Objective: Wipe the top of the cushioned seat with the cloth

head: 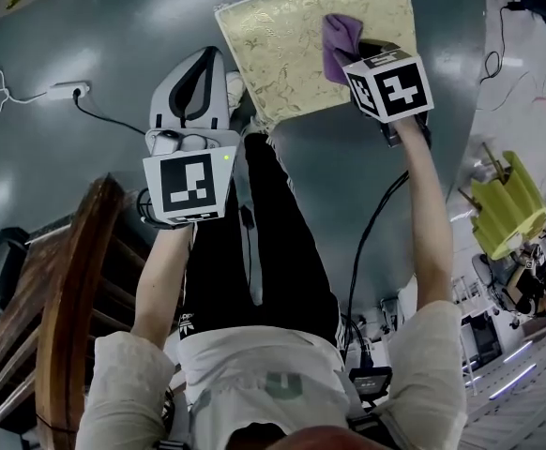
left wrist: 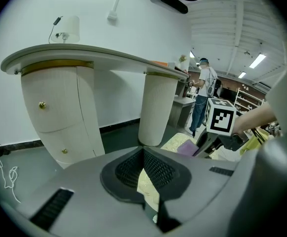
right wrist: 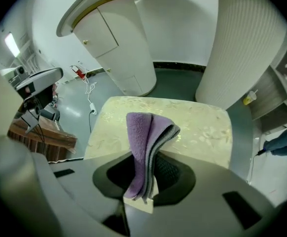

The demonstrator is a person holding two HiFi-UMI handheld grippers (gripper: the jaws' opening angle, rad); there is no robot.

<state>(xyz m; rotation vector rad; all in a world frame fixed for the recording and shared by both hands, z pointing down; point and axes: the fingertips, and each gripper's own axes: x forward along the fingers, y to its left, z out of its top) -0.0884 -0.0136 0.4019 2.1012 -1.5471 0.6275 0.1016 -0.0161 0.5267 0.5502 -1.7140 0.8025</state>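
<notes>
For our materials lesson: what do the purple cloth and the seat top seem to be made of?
Cloth: looks like soft microfibre or terry, matte, with a fuzzy nap.
Seat top: seems woven brocade fabric, pale gold with slight sheen and a floral pattern.

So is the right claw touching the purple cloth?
Touching. The right gripper view shows the purple cloth pinched in the right claw, with both jaws pressed against its folds.

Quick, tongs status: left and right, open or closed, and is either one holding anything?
Left tongs: closed, with nothing between them.
Right tongs: closed on the folded purple cloth.
</notes>
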